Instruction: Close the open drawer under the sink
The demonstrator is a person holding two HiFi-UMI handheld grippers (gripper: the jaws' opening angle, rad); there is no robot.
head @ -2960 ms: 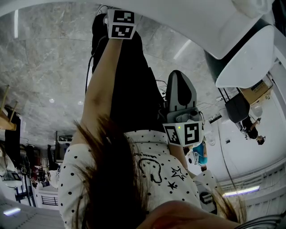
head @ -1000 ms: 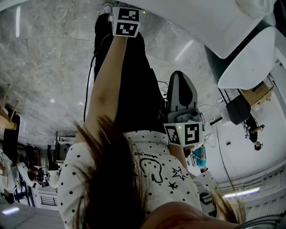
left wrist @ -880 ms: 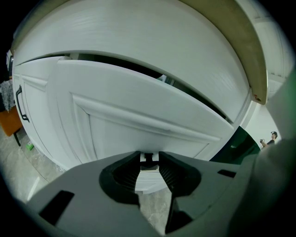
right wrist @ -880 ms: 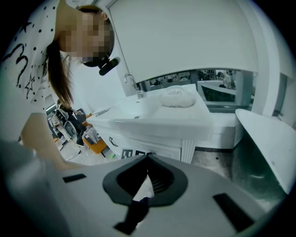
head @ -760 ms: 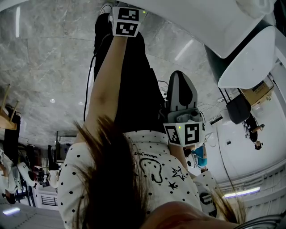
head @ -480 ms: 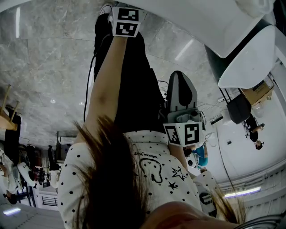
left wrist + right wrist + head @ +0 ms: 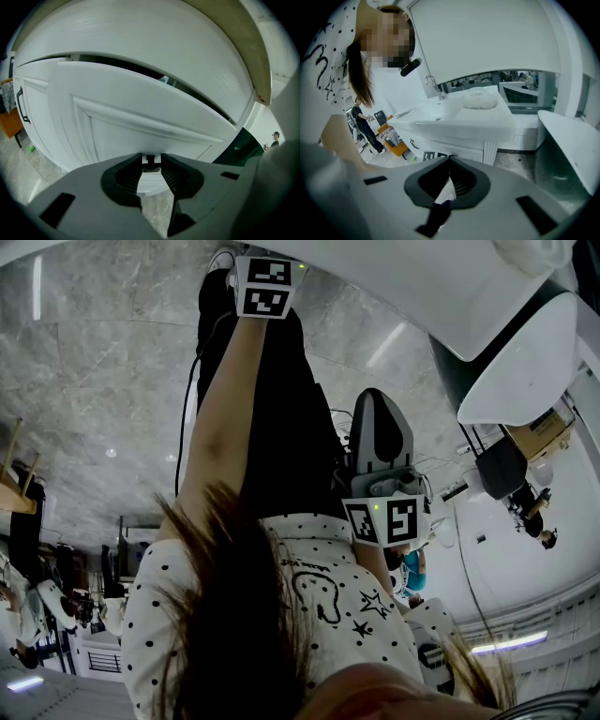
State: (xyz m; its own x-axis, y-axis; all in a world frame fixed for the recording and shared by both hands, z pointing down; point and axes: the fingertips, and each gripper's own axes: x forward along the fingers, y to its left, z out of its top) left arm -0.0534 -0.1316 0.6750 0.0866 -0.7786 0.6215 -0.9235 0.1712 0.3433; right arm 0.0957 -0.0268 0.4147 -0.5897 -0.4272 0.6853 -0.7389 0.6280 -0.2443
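In the left gripper view a white panelled drawer front stands out from the white cabinet under the counter, and a dark gap runs along its top. My left gripper is close in front of the drawer's lower panel, its jaws a narrow gap apart with nothing between them. In the head view the left gripper is stretched out to the white cabinet at the top. My right gripper hangs back by the person's body. In its own view the right gripper is shut and empty.
The right gripper view shows the whole white vanity with a faucet, a white cloth on the counter and a black door handle. A white curved fixture stands at the right. The floor is grey marble. People stand far off.
Since three seconds ago my left gripper has shifted slightly up and right toward the cabinet. Over the last second neither gripper has visibly moved.
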